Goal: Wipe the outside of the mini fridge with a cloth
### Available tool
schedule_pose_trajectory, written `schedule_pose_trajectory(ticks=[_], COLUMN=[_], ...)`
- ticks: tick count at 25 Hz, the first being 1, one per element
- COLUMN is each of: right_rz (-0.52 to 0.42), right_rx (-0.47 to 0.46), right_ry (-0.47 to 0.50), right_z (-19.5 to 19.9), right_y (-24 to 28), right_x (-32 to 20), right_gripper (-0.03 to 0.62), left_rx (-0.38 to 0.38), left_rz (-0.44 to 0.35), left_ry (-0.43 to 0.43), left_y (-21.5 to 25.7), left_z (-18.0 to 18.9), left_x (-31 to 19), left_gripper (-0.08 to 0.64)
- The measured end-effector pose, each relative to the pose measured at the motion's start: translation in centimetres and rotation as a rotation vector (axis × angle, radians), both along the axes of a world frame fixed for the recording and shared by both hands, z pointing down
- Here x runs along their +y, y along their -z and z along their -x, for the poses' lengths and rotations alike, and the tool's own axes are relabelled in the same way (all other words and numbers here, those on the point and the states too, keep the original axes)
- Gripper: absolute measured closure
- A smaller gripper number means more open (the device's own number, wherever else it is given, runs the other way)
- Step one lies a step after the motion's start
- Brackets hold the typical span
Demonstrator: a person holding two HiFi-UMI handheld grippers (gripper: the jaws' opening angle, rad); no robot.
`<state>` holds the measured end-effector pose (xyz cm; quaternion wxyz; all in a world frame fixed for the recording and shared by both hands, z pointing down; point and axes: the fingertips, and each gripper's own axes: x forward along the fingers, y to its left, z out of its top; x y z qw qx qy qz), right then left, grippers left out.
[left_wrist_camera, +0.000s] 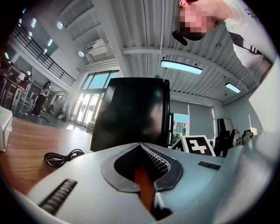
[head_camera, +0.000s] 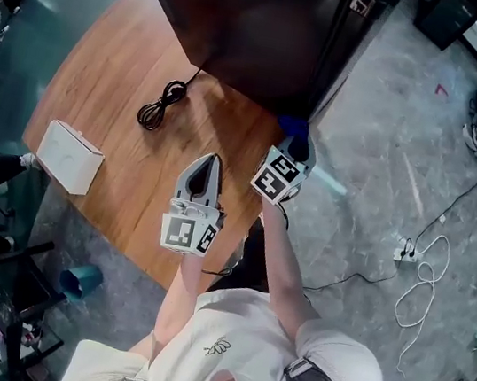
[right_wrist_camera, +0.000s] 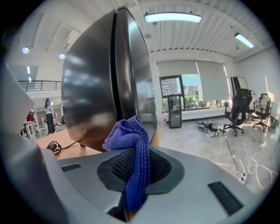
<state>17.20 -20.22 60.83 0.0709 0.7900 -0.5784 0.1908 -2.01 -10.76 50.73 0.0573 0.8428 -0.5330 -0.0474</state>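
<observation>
status at inspection: the mini fridge (head_camera: pixel 247 25) stands on the wooden table (head_camera: pixel 104 74) and fills the upper centre of the head view as a dark, glossy block. a black cable (head_camera: pixel 164 103) lies coiled left of centre and a white box (head_camera: pixel 70 157) sits at the table's left edge. the right gripper (right_wrist_camera: pixel 135 157) is clamped on a blue cloth (right_wrist_camera: pixel 131 144). in the right gripper view the cloth is pinched along a fold, with a bunched wad rising above the jaw tips at centre frame, just in front of the fridge's corner edge; contact with the panel cannot be confirmed. the left gripper (left_wrist_camera: pixel 141 146) has its jaws pressed together with nothing between them and is held low and centre, near the fridge but apart from it. assessment of handling: the cloth reads as a light, limp knit that will fold and drag rather than push. the present grip on the fold looks adequate, provided the wad leads the hard tips so that plastic does not scuff the finish. the fridge panels look stiff, smooth and reflective, and the unit is probably heavy enough to stand firm under light wiping pressure.
</observation>
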Motion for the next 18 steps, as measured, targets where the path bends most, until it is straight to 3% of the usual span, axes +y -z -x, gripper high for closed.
schedule_pose_trajectory(ticks=[6, 11, 14, 18], right_rz=[0.002, -0.089, -0.162, -0.265], right_rx=[-0.006, -0.022, -0.021, -0.018], right_ry=[-0.031, 0.007, 0.040, 0.056], right_z=[-4.2, -5.6, -6.3, -7.6], right_y=[-0.4, 3.7, 8.0, 15.7], right_x=[1.9, 3.2, 4.5, 5.9], right_gripper=[0.531, 0.531, 0.531, 0.531], left_rx=[-0.006, -0.031, -0.009, -0.012], left_rz=[-0.012, -0.026, -0.033, -0.100], left_ry=[-0.009, 0.017, 0.059, 0.062], left_y=[0.5, 2.0, 5.3, 13.0], left_z=[-1.2, -2.1, -2.1, -3.2], left_x=[0.8, 1.0, 0.8, -0.2], left_gripper=[0.555, 0.555, 0.555, 0.555])
